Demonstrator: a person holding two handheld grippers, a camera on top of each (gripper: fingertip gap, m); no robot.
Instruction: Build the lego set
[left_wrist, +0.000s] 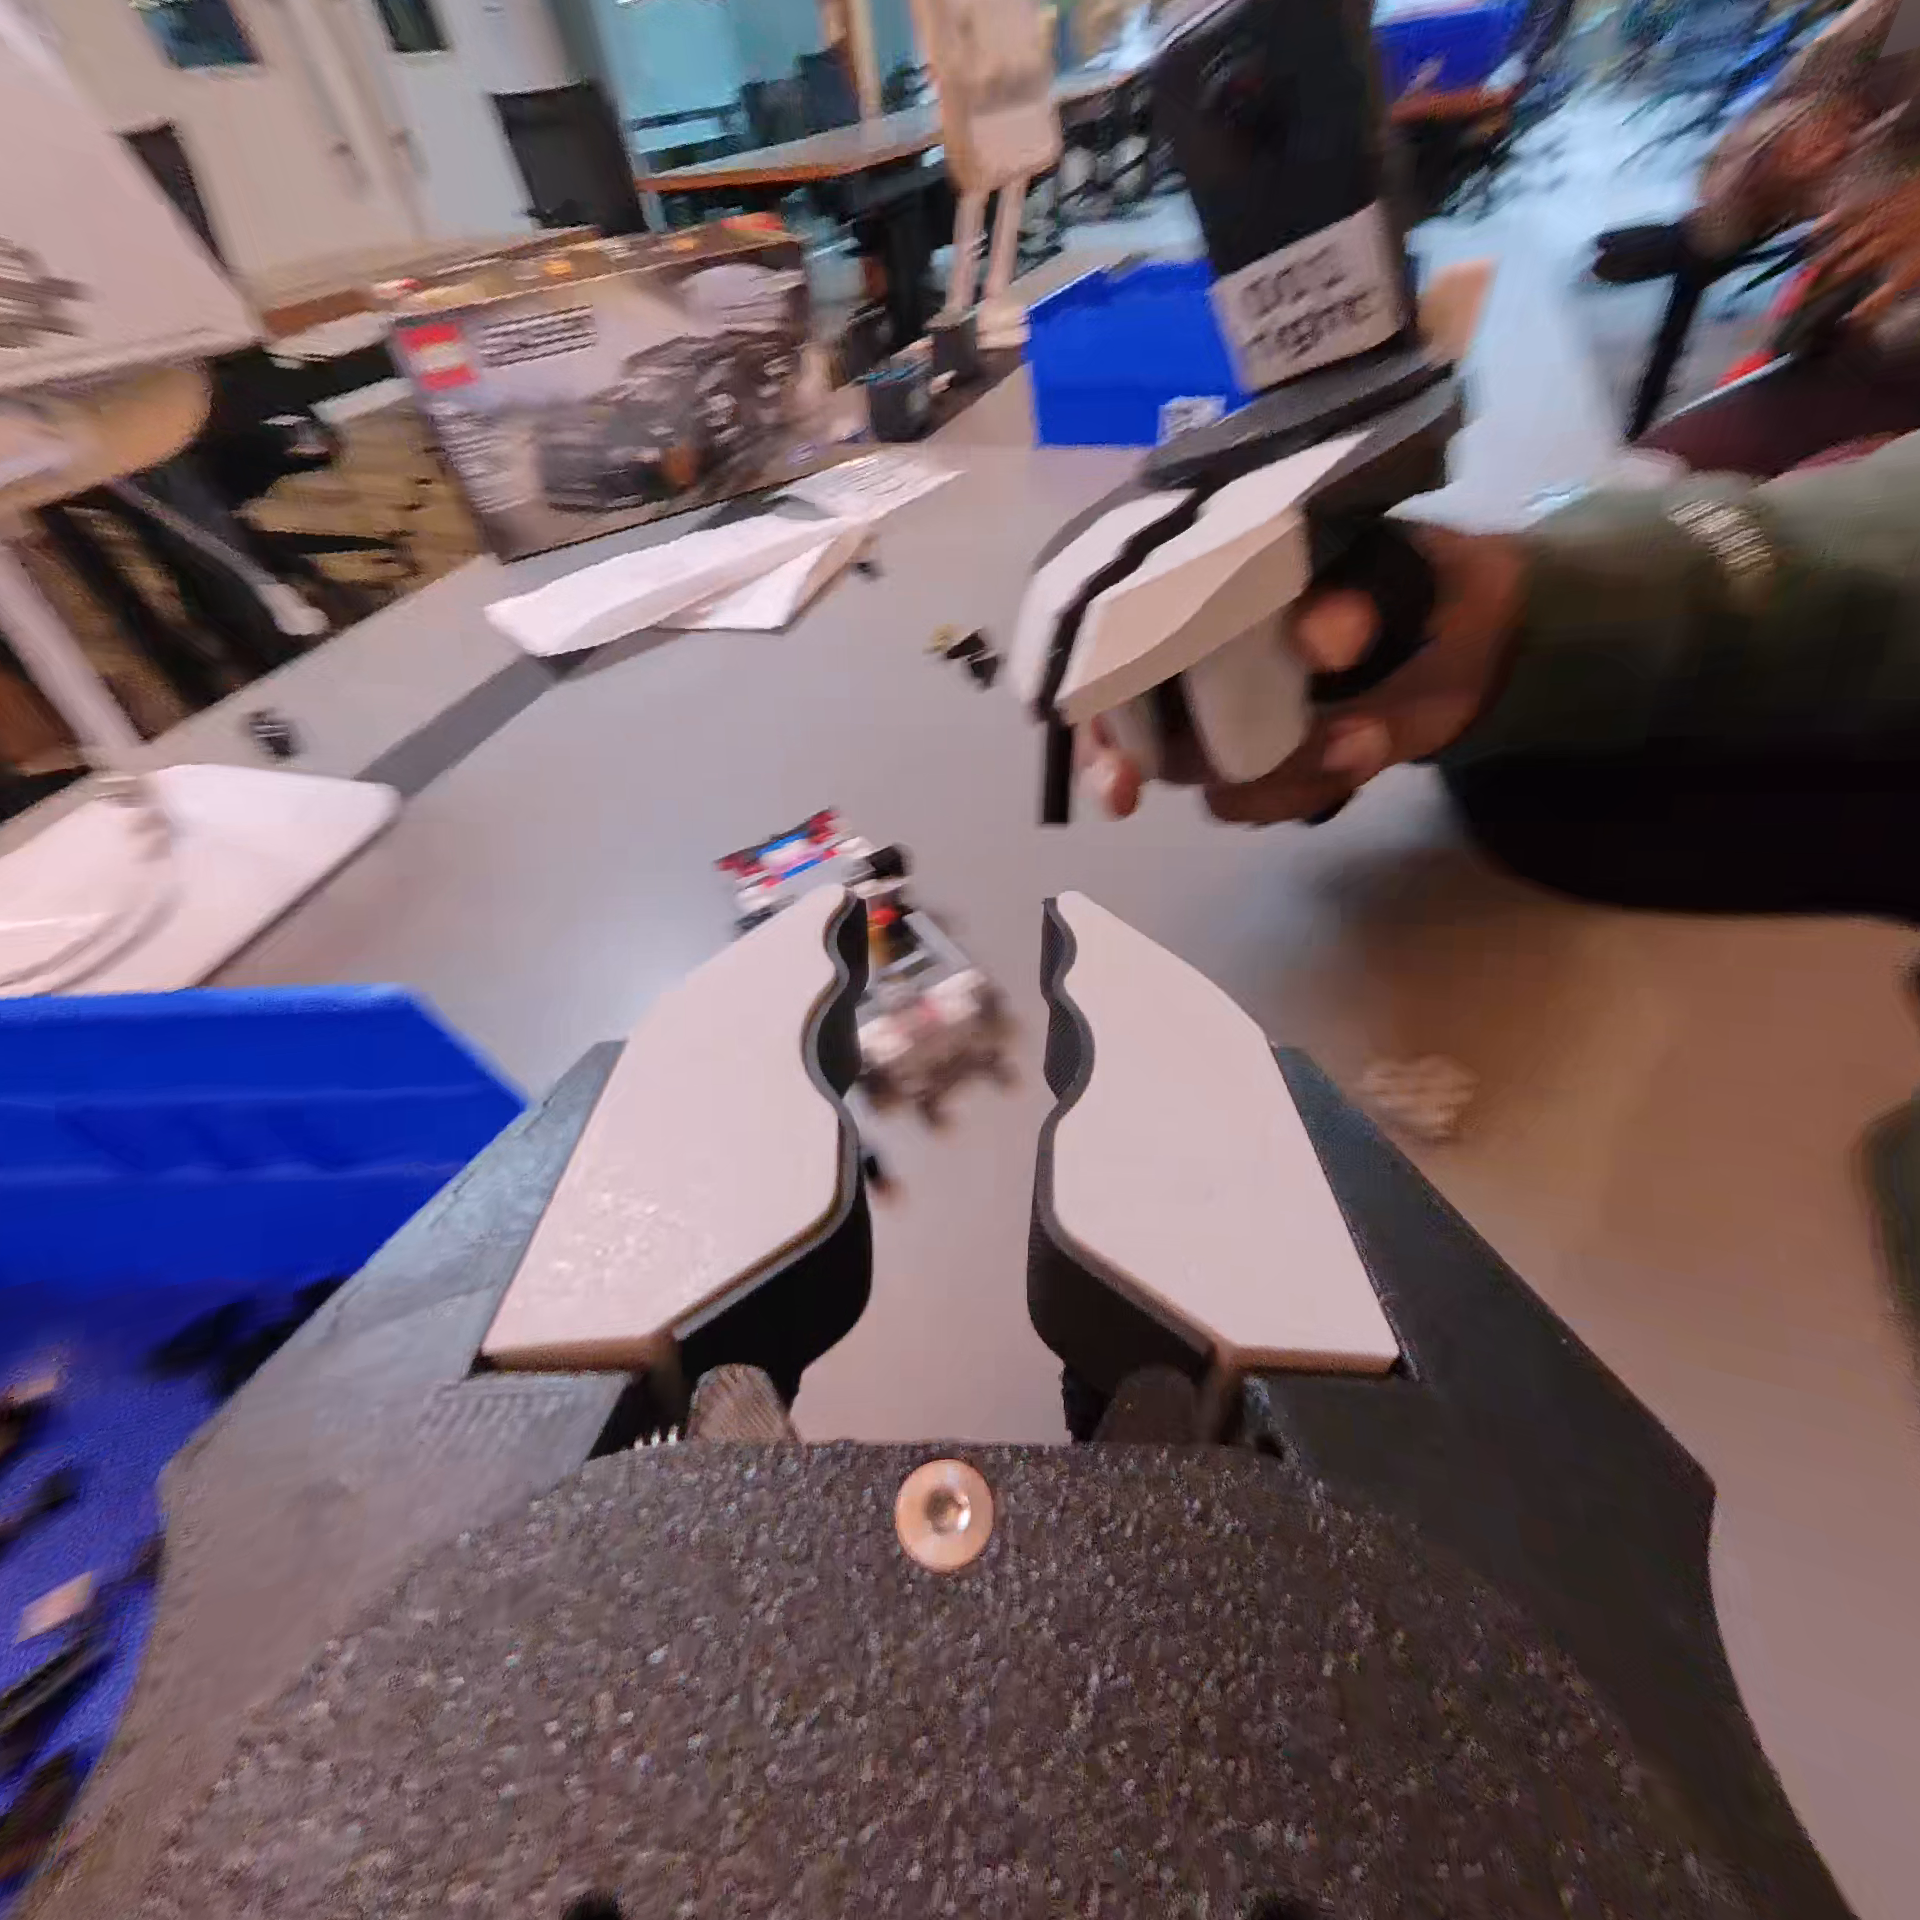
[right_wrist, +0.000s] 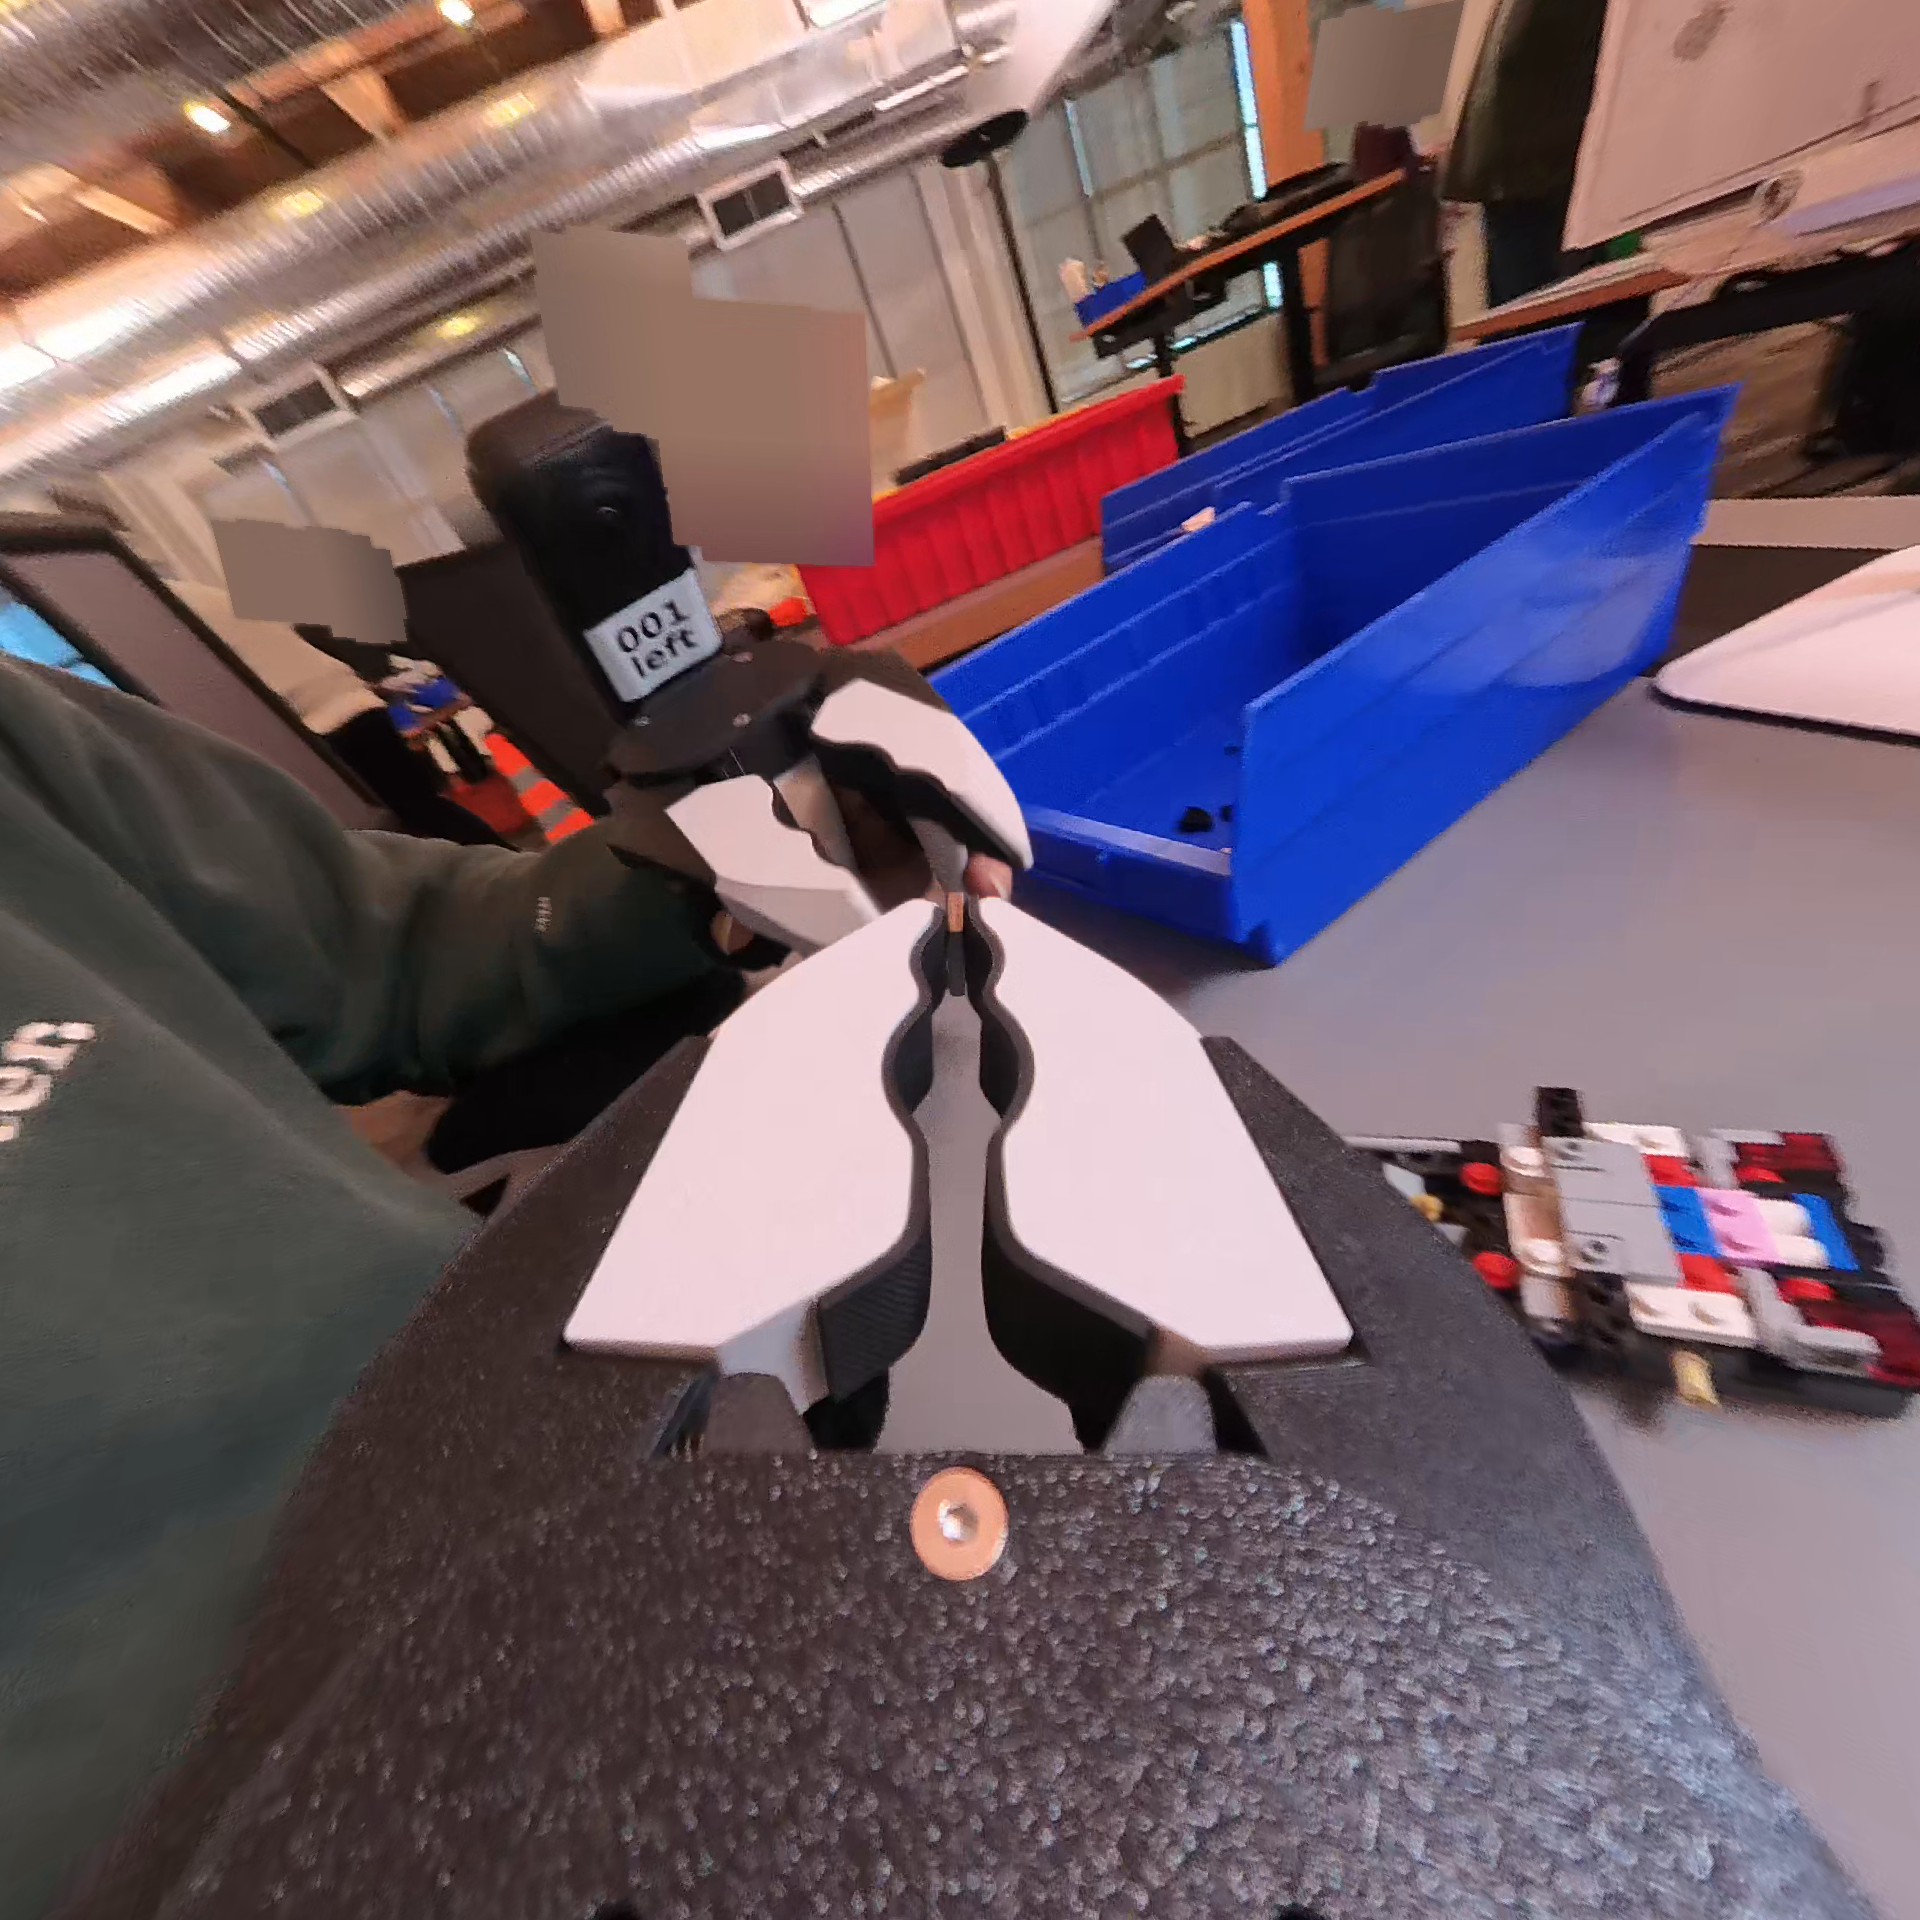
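The left gripper hovers with jaws spread, empty, over a grey tabletop. Just past its tips, at twelve o'clock, lies a small multicoloured brick-built model. The right gripper, raised at two o'clock from the left, pinches a thin dark pin with an orange tip. An open blue plastic bin sits nearby. Judged best: keep a steady, light squeeze on the pin.

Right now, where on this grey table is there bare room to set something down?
The widest bare stretch of the grey table lies right of the brick model. There is also bare room between the model and the white sheets. Crowded: the blue bin on the left, and the far end by the printed box.
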